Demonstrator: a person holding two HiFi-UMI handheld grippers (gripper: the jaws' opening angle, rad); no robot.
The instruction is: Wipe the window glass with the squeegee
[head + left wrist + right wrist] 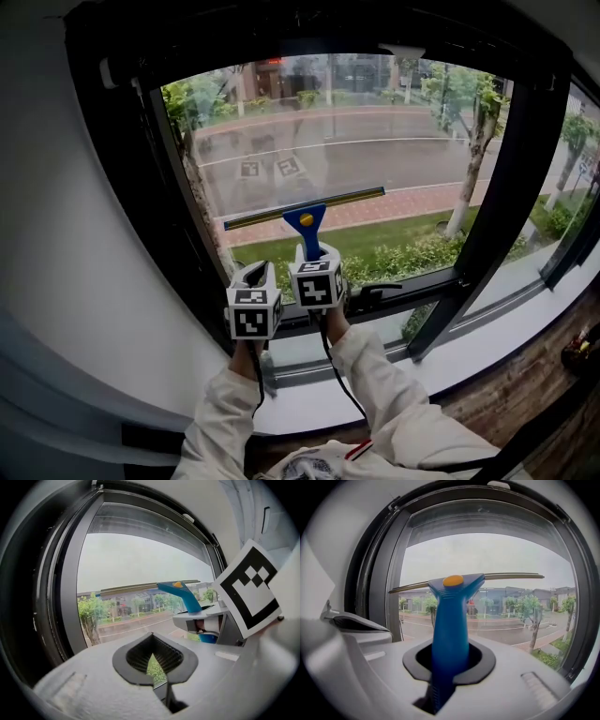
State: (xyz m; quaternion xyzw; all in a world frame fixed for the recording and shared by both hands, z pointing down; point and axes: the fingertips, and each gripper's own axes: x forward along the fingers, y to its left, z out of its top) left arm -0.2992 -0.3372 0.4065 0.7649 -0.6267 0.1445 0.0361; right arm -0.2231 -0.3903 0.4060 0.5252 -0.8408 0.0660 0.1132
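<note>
Squeegee (306, 217) stands upright against the lower half of the window glass (375, 131), its blue handle (449, 634) clamped low down in the right tongs (449, 665), with the long blade (305, 206) stretched across the pane. In the head view the blade slants, its left end lower and near the dark window frame (183, 187). Whether the rubber edge presses flat on the glass cannot be told from any view. The left tongs (153, 660) are closed together on nothing and hover just beside the right ones, taking no part in the grip. The main risk seems to be the slant: if the stroke runs with one end leading, part of the edge may lift and leave streaks or a missed band. With the hold so far from the blade, pressing hard could make the handle twist or slip in the tongs. The low left end may also catch on the frame, and the idle left tongs sit close enough to knock the handle off its line.
</note>
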